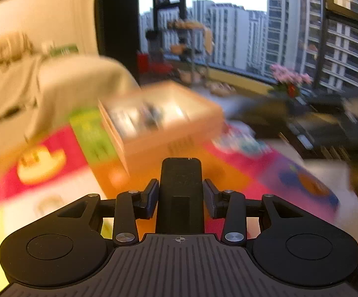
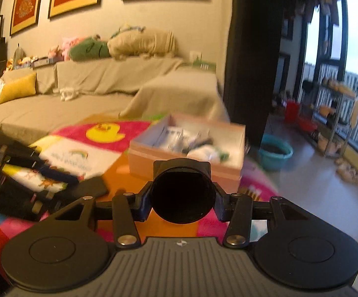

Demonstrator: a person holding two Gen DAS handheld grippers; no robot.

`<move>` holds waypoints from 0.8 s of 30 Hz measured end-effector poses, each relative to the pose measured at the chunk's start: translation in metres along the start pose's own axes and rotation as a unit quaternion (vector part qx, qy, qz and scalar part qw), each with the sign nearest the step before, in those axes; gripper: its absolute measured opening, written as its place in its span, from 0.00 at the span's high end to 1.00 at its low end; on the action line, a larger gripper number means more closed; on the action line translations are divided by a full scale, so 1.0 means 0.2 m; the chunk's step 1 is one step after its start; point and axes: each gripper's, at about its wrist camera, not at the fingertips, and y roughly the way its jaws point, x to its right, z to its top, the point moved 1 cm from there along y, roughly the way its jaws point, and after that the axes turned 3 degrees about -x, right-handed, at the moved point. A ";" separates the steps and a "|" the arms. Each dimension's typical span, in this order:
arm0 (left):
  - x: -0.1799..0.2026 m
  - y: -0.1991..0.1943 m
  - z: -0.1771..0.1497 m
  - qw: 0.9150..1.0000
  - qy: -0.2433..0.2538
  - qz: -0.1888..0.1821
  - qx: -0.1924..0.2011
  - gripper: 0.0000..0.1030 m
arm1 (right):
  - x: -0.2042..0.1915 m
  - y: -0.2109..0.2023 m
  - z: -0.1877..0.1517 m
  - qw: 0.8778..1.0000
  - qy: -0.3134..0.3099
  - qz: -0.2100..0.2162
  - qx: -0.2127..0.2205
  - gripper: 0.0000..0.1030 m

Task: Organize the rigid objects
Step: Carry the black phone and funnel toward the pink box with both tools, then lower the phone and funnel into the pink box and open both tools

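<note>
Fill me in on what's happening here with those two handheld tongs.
A person is tidying things into a cardboard box on a colourful play mat. The left tongs are shut on a flat black block. The right tongs are shut on a round black cylinder. Both are held just short of the box, which already holds mixed items. The views are motion-blurred.

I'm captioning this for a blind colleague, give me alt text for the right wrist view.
The right hand-held gripper holds a black cylindrical object above a colourful play mat, facing an open cardboard box of items. A covered sofa stands behind.
</note>
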 end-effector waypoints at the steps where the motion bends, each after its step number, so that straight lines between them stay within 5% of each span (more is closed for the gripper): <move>1: -0.02 0.01 0.06 1.000 -0.001 0.009 0.013 0.58 | 0.00 -0.02 0.01 1.000 -0.003 -0.004 0.007 0.54; 7: -0.17 0.22 0.43 0.994 -0.067 0.000 0.084 0.58 | 0.01 0.04 -0.03 1.000 0.001 -0.002 -0.014 0.54; 10: -0.25 0.41 0.48 0.992 -0.107 -0.031 0.064 0.58 | 0.01 0.10 -0.07 0.999 0.002 -0.001 -0.032 0.54; 19: -0.39 0.40 0.19 0.985 -0.164 0.001 0.051 0.58 | 0.05 0.22 -0.13 0.997 0.026 0.012 -0.074 0.54; 24: -0.43 0.27 -0.01 0.984 -0.173 0.008 0.036 0.58 | 0.08 0.26 0.02 0.997 0.037 0.035 -0.059 0.54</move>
